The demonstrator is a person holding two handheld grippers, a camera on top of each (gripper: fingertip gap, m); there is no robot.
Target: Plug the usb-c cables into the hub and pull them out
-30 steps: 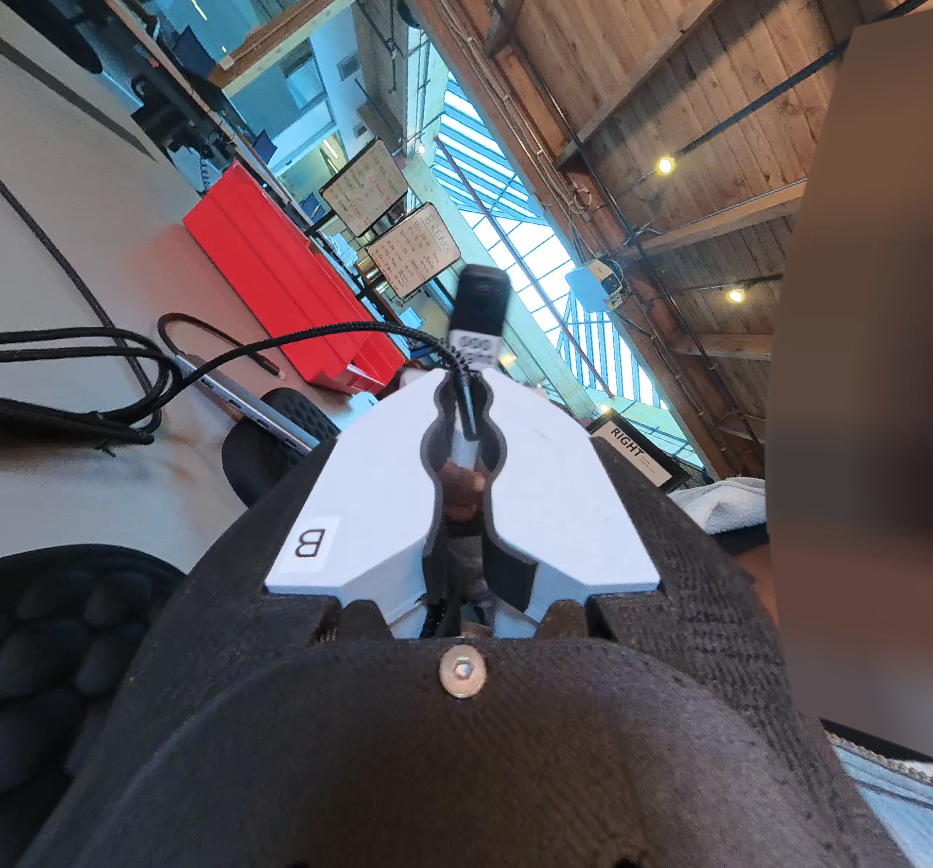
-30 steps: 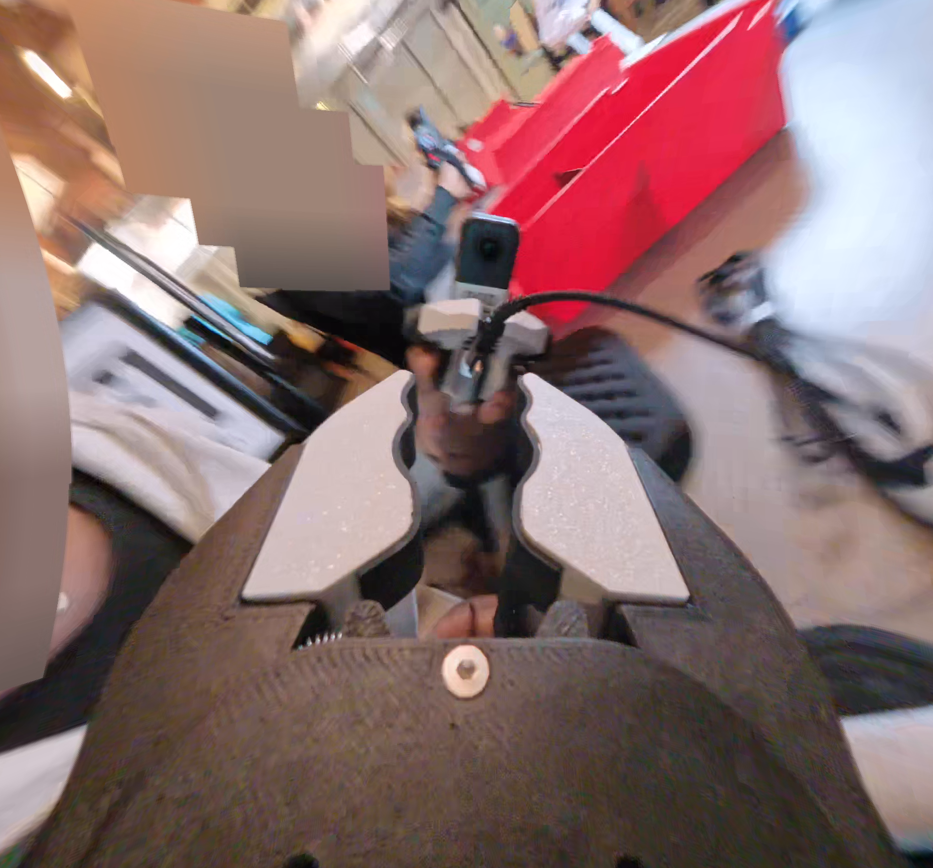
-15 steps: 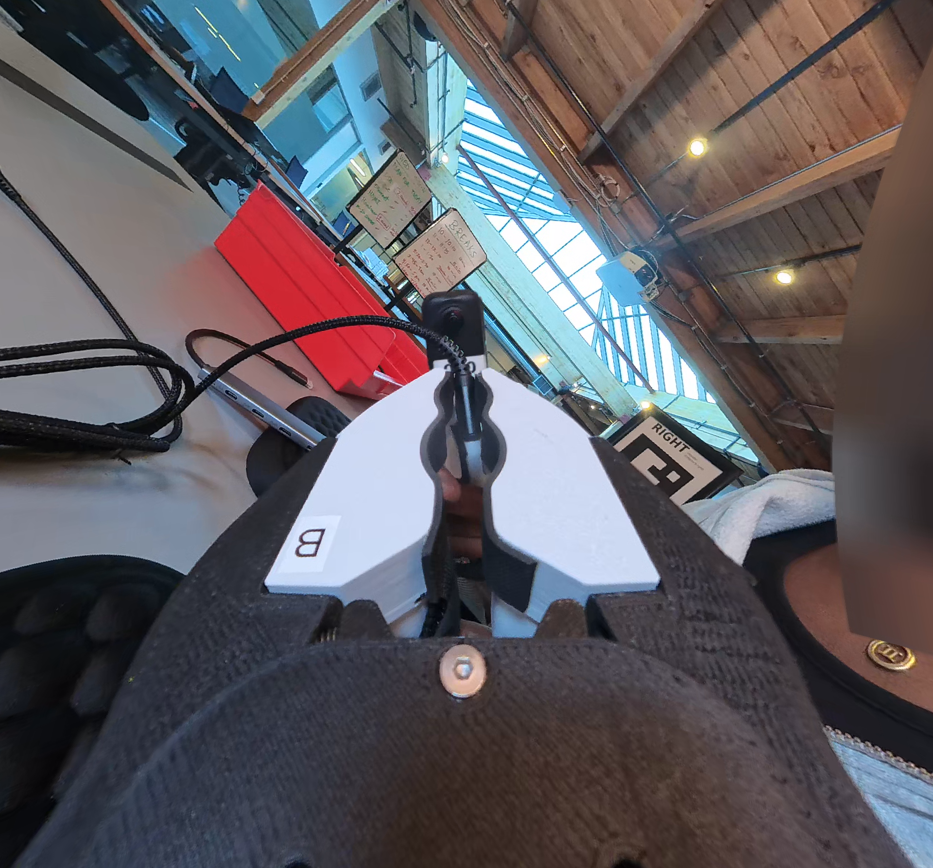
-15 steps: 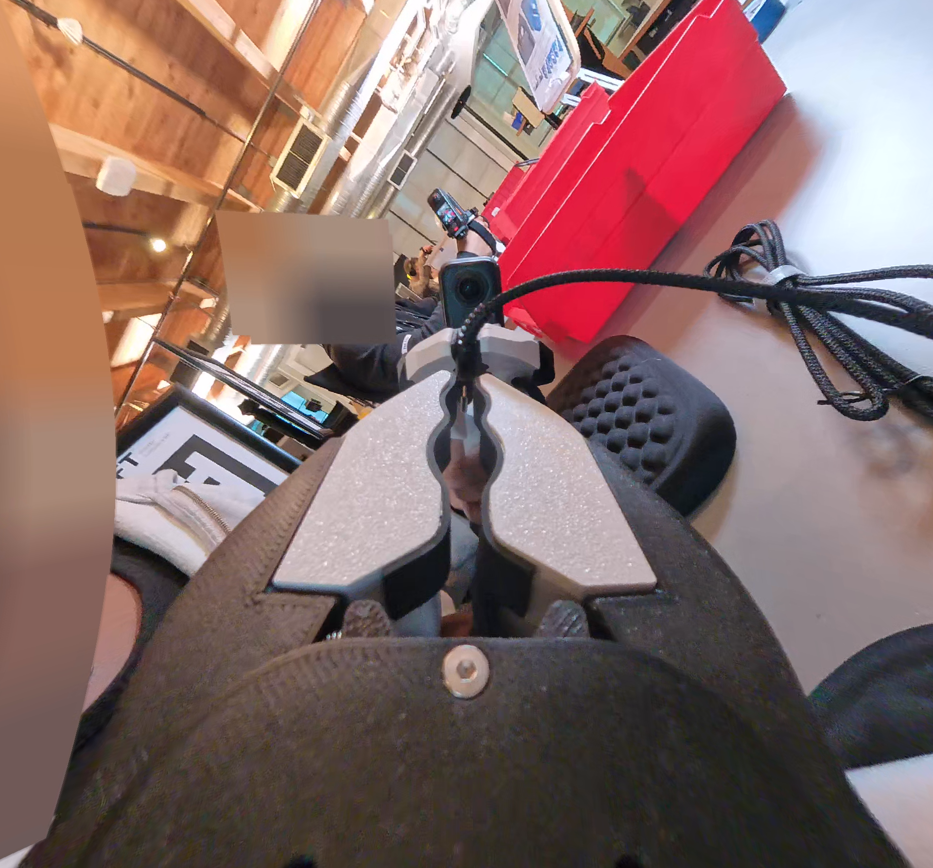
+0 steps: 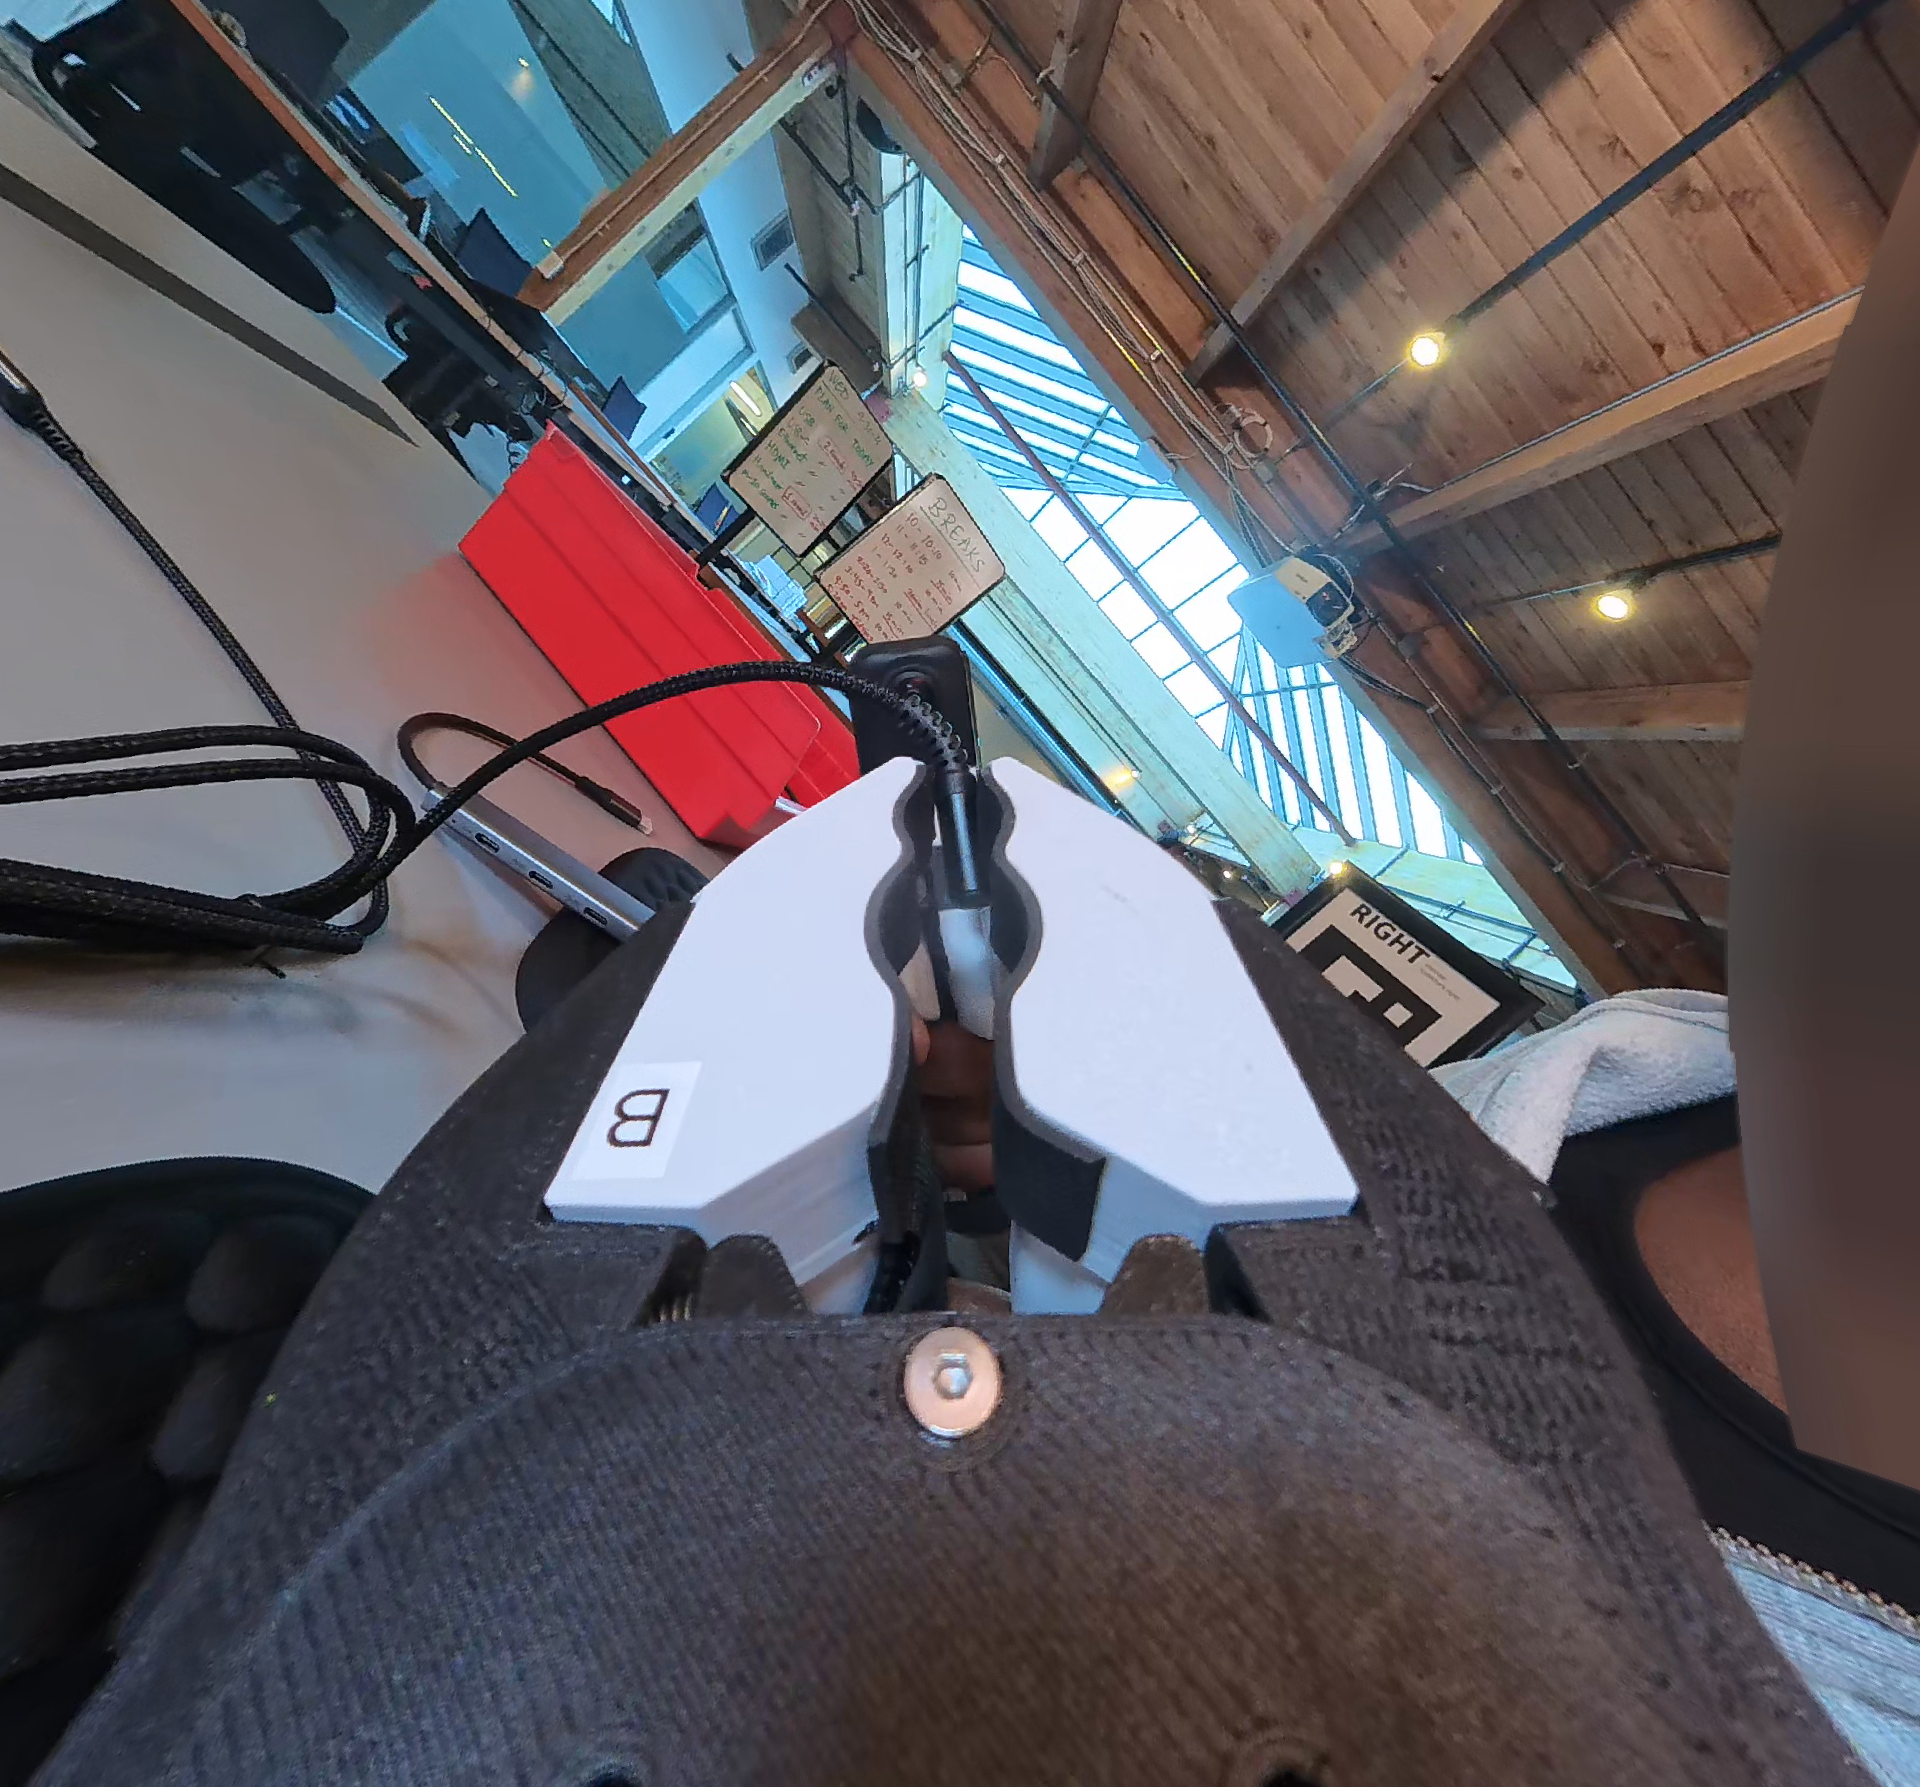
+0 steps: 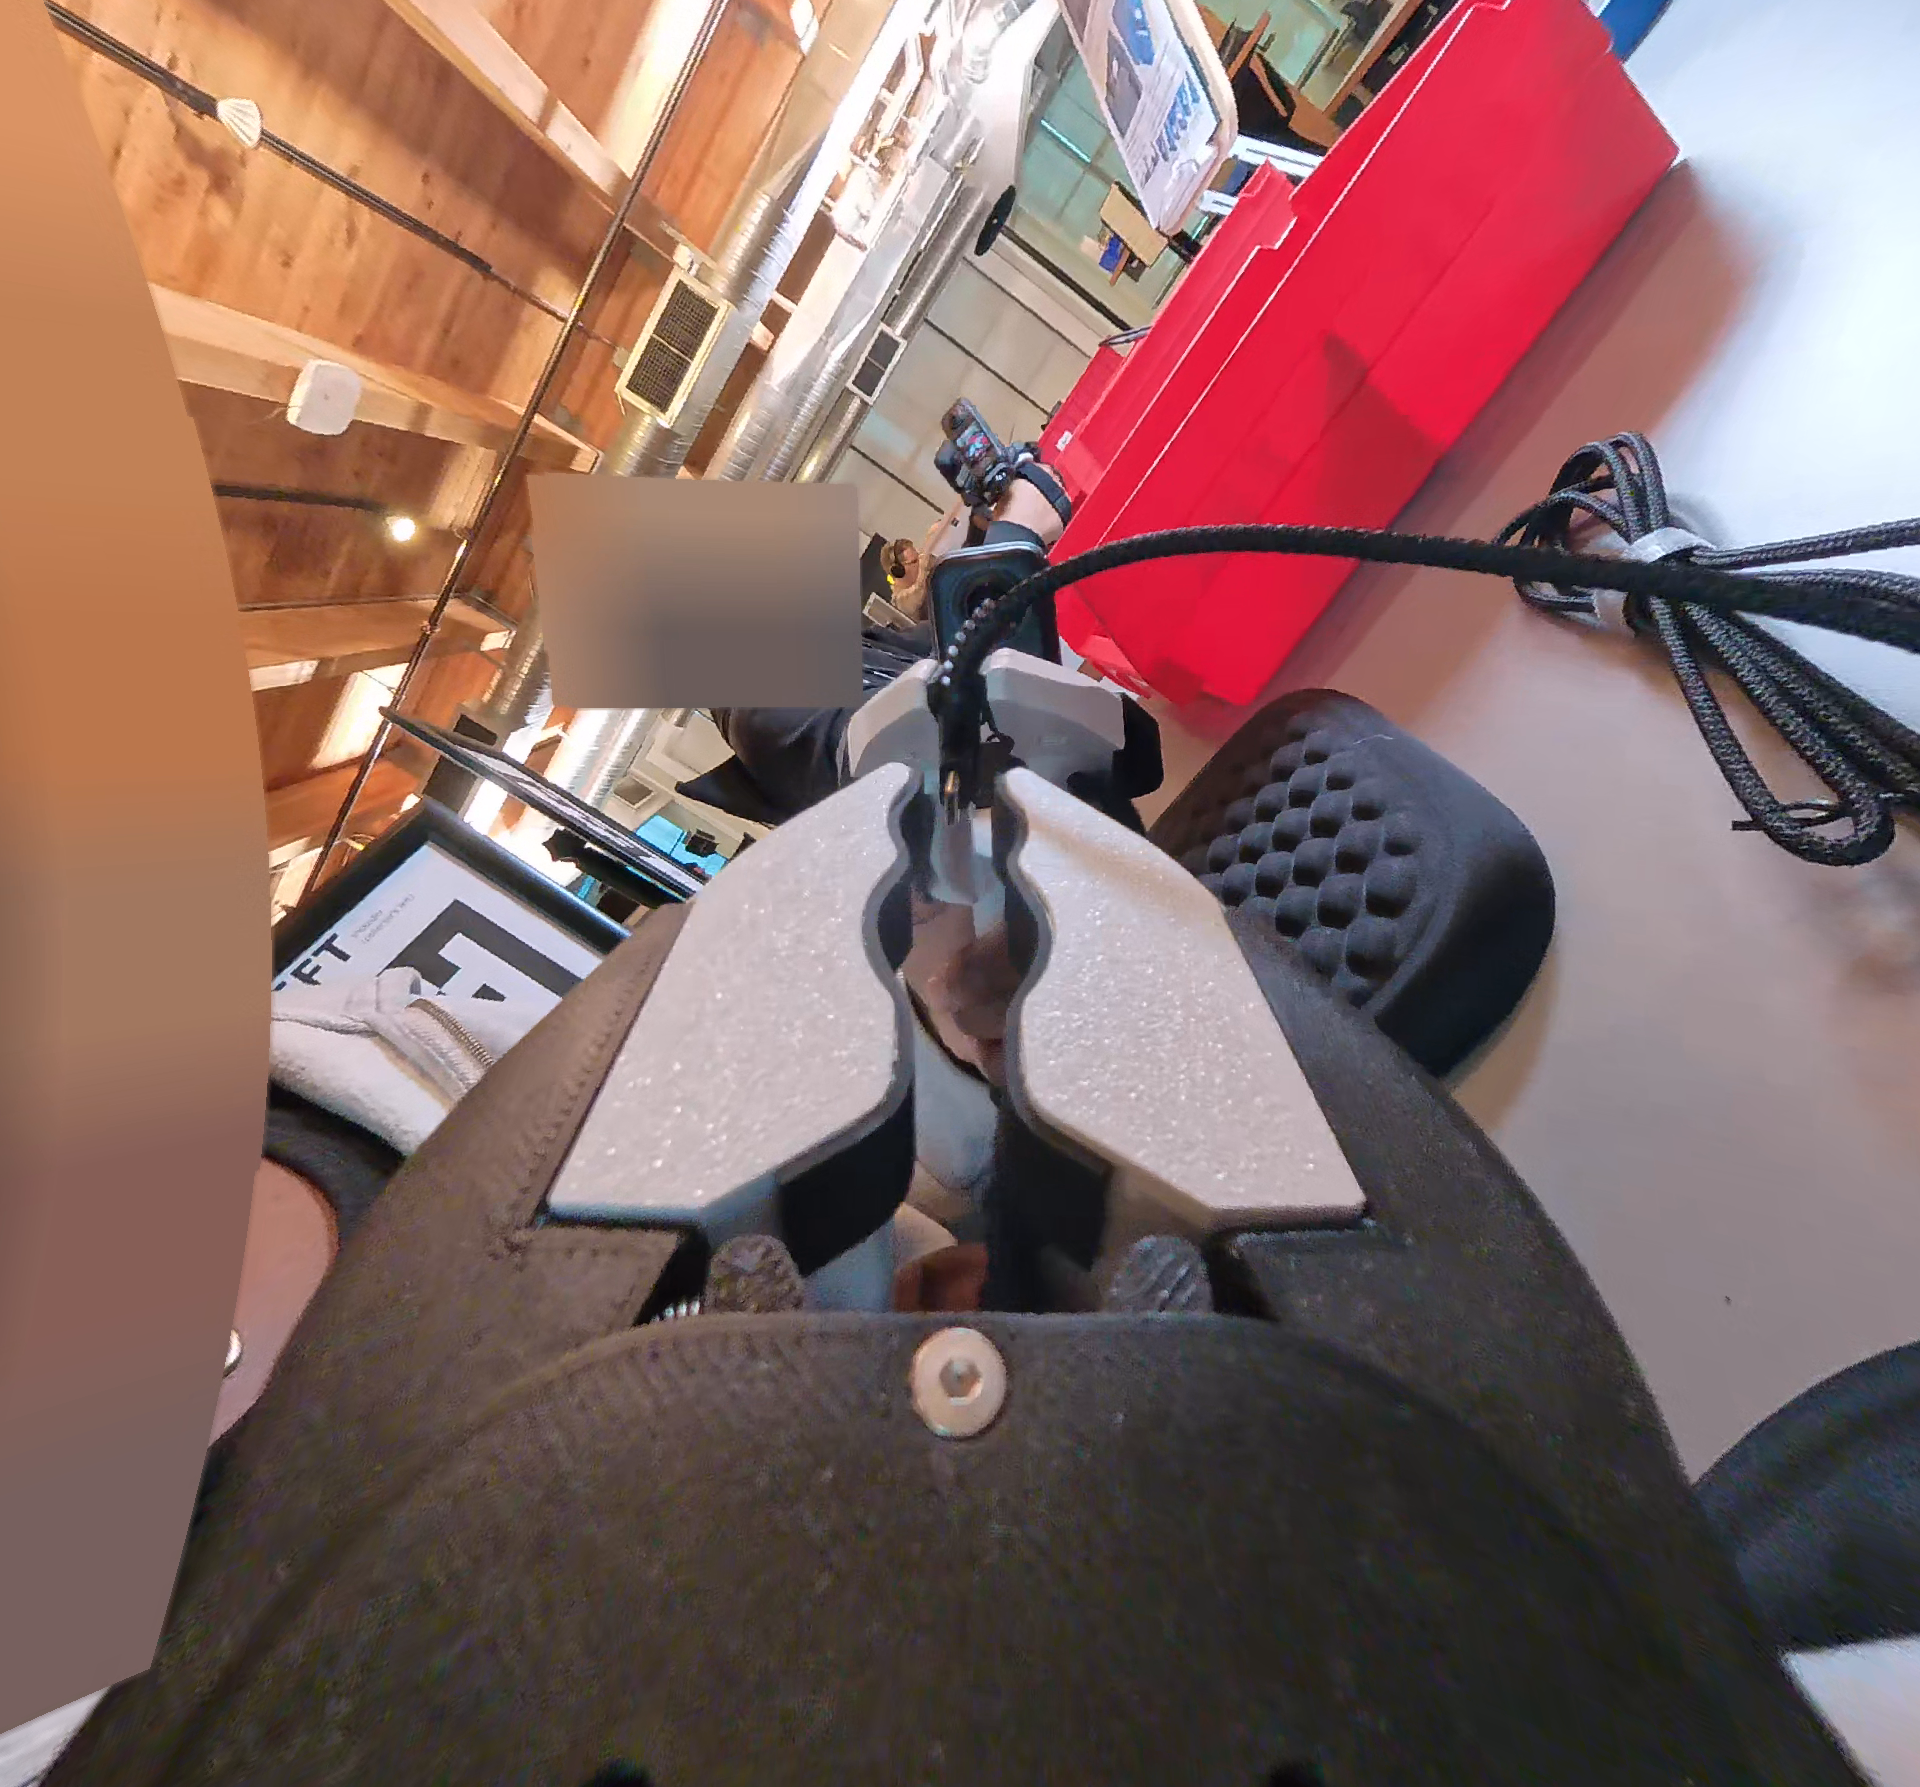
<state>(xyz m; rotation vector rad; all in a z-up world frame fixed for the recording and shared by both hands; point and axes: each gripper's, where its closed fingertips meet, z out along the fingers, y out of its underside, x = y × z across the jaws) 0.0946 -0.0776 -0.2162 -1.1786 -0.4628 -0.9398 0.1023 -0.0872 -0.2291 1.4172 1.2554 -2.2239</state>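
My left gripper is shut on the plug end of a black braided usb-c cable, held up off the table. My right gripper faces it tip to tip, and its jaws are shut on the same plug end. The left gripper's grey fingers show just beyond. The cable arcs away to a coiled bundle on the table. The grey hub lies flat on the table to the left, with its own short black lead curled beside it.
Red plastic bins stand behind the hub and also show in the right wrist view. A black dimpled wrist rest lies under the grippers. A person's white sleeve and a framed marker card are to the right. Both grippers' tips are close together, under 4 cm apart.
A second ago my right gripper was open and moving; it has since shut on the cable plug and steadied. My left gripper has kept its grip and drifted slightly.
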